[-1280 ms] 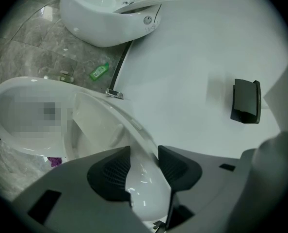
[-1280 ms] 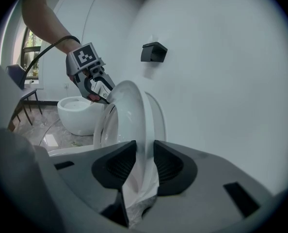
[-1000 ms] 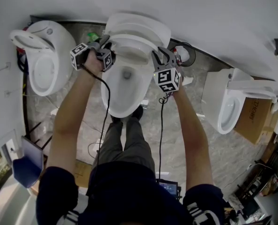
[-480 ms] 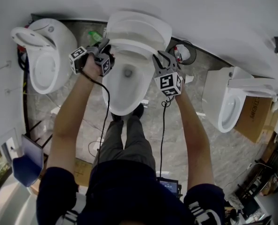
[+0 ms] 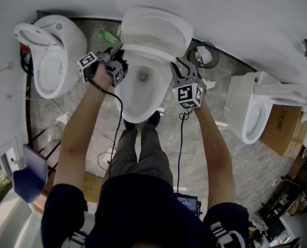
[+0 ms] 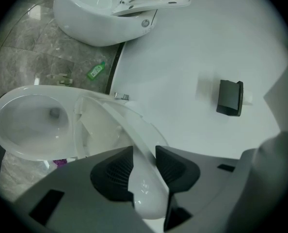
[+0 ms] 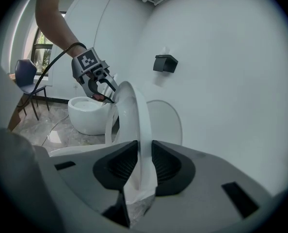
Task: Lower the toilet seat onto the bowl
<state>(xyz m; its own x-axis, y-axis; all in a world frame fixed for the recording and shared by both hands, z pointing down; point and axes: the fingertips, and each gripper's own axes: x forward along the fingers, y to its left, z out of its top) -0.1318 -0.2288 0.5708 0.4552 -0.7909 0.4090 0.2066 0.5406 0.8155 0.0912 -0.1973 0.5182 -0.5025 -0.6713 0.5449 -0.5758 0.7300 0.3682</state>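
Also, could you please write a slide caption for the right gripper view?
Right gripper clamped on the rim of the raised toilet seat, lid upright behind it.

No wording, brand or number can be read for certain.

In the head view, the cardboard box [image 5: 284,130] at the right edge has a line of dark capitals running down its side, but they are too small and skewed to spell out. The left marker cube [image 5: 88,65] and the right marker cube [image 5: 188,95] show black-and-white square code patterns, not letters. The green bottle [image 5: 108,36] on the floor by the wall has a label too small to read. What the lit screen [image 5: 186,206] at the lower edge displays cannot be made out.
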